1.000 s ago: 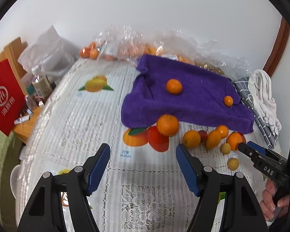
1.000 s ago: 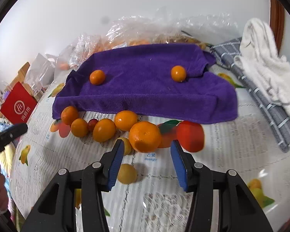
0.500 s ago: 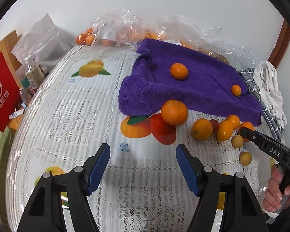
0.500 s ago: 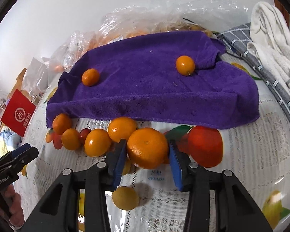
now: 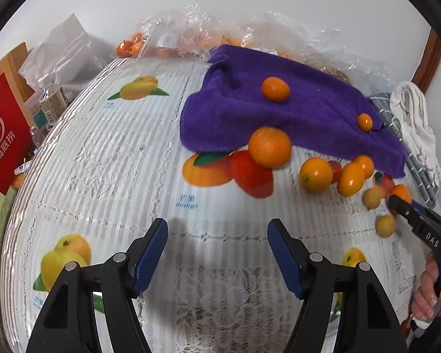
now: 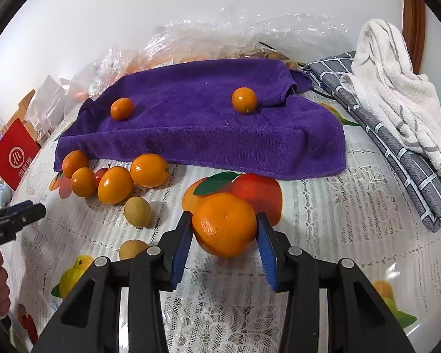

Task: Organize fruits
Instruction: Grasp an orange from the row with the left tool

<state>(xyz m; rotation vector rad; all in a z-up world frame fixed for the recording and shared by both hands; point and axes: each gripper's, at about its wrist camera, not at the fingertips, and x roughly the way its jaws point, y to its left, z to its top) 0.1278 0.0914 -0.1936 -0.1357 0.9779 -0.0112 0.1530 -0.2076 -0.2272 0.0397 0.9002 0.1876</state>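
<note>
My right gripper (image 6: 224,236) is shut on a large orange mandarin (image 6: 224,224) and holds it just above the tablecloth, in front of the purple towel (image 6: 203,135). Two small oranges (image 6: 122,108) (image 6: 244,100) lie on the towel. A cluster of small oranges (image 6: 114,184) and two yellowish round fruits (image 6: 137,212) lie left of the mandarin. My left gripper (image 5: 217,253) is open and empty over bare tablecloth, well short of a large mandarin (image 5: 269,147) that lies at the towel's (image 5: 294,117) edge.
Clear plastic bags with more fruit (image 6: 220,44) lie behind the towel. A grey checked cloth (image 6: 397,135) and a white towel (image 6: 397,88) lie at the right. A red paper bag (image 5: 3,138) and bottles (image 5: 53,103) stand off the table's left side.
My right gripper closed on the large mandarin and drew it back from the fruit cluster. My left gripper moved forward over the tablecloth and stayed open.
</note>
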